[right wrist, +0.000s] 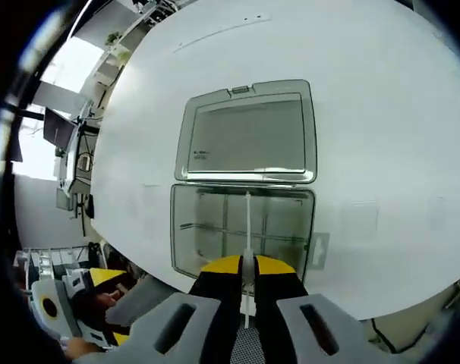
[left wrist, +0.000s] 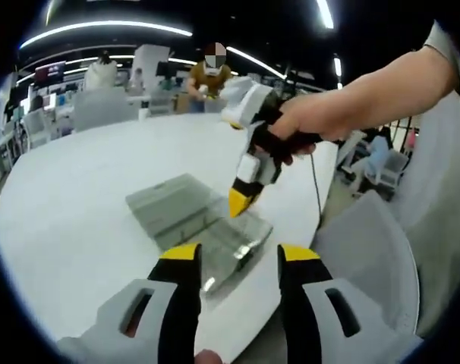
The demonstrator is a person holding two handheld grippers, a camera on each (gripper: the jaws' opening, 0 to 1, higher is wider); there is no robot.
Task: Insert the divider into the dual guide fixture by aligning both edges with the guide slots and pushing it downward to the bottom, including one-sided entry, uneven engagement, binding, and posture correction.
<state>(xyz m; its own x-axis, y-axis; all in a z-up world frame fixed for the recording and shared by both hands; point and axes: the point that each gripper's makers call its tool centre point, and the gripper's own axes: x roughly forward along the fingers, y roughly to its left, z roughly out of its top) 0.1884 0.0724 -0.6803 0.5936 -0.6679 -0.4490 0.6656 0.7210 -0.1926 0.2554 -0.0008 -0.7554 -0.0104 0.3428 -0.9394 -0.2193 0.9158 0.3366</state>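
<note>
Over a white table [right wrist: 382, 114], an open clear box [right wrist: 244, 227] with lid [right wrist: 249, 133] laid flat beyond it. Right tongs [right wrist: 247, 267] nearly closed on a thin white divider [right wrist: 247, 220], held upright above the box's middle and running toward the hinge. Left tongs [left wrist: 237, 254] wide apart, holding nothing, hovering just short of the box's near corner. Seen from the left, right tongs tip-down over the box, gripped by a hand [left wrist: 313, 125]. Probably the entry stage: divider edges not yet clearly seated in the slots. Next, likely squaring both ends, then pressing straight down; tilt risks binding.
</note>
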